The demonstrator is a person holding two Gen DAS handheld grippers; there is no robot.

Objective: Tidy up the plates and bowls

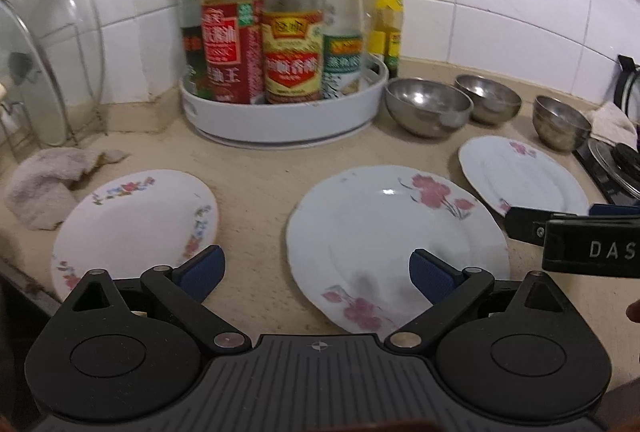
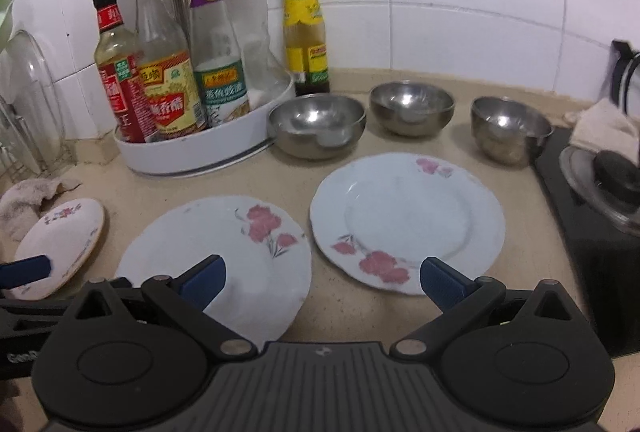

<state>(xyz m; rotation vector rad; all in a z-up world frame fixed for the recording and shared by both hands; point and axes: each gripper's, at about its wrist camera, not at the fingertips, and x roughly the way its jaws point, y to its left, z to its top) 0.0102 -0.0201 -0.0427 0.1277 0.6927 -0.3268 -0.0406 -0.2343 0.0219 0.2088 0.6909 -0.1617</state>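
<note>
Three flowered plates lie flat on the beige counter: a small plate [image 1: 132, 224] [image 2: 60, 244] at the left, a middle plate [image 1: 384, 244] [image 2: 224, 256] with pink flowers, and a right plate [image 1: 520, 175] [image 2: 404, 220]. Behind them stand three steel bowls: left bowl [image 1: 428, 107] [image 2: 316, 125], middle bowl [image 1: 488, 97] [image 2: 412, 107], right bowl [image 1: 560, 121] [image 2: 510, 129]. My left gripper [image 1: 318, 272] is open above the gap between the small and middle plates. My right gripper [image 2: 322, 278] is open over the near edges of the middle and right plates. Neither holds anything.
A white turntable rack [image 1: 280, 119] [image 2: 200, 151] full of sauce bottles stands at the back. A yellow-green bottle [image 2: 306, 27] stands beside it. A crumpled cloth [image 1: 48, 183] and glass lids in a wire rack [image 1: 44, 63] are at the left. A black stove [image 2: 600, 232] with a pot lid lies right.
</note>
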